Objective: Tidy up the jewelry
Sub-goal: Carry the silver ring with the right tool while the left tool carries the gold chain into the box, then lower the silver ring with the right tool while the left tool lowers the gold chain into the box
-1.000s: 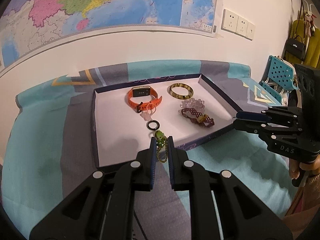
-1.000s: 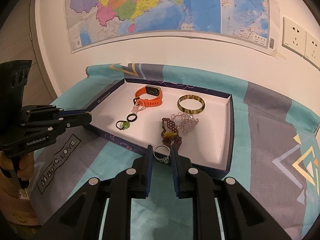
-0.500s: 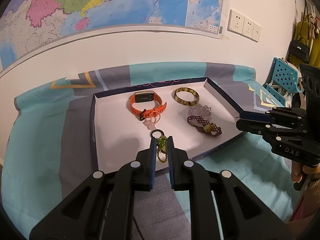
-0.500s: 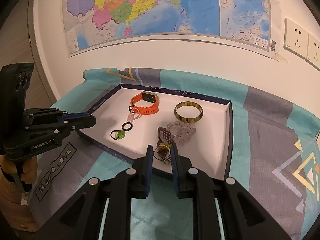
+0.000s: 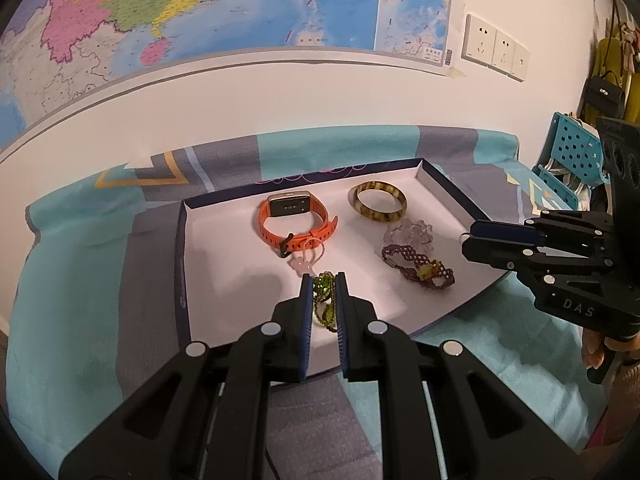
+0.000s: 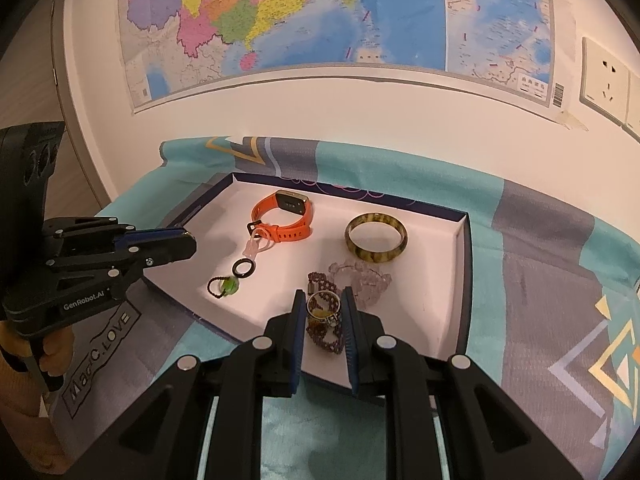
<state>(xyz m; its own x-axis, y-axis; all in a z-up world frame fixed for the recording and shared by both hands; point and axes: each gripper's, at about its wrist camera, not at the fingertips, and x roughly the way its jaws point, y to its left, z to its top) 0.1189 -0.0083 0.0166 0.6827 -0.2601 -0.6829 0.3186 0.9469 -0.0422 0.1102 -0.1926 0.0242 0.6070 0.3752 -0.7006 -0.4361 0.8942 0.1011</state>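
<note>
A white-floored tray [image 5: 182, 260] [image 6: 466, 280] holds an orange watch [image 5: 296, 220] [image 6: 292, 202], a bangle [image 5: 378, 216] [image 6: 376, 256], a crystal bracelet [image 5: 408, 232] and a purple braided bracelet [image 5: 416, 268]. A black ring [image 6: 235, 269] and a green bead chain [image 6: 229, 285] also lie on its floor. My right gripper [image 6: 322, 298] [image 5: 466, 240] is shut on a silver ring [image 6: 324, 294], held above the purple bracelet. My left gripper [image 5: 322, 278] [image 6: 191, 240] hovers shut over the tray's front-left part. The green chain [image 5: 323, 286] shows through its slit, apart from the tips.
The tray rests on a teal and grey cloth [image 6: 540, 240] against a white wall with a map [image 6: 320, 20] and sockets [image 5: 484, 46]. A blue perforated basket [image 5: 572, 148] and hanging bags stand far right. A hand [image 6: 52, 352] grips each handle.
My right gripper carried the silver ring from over the cloth in front of the tray to above the tray's near part. The left gripper slid forward over the tray and stayed shut.
</note>
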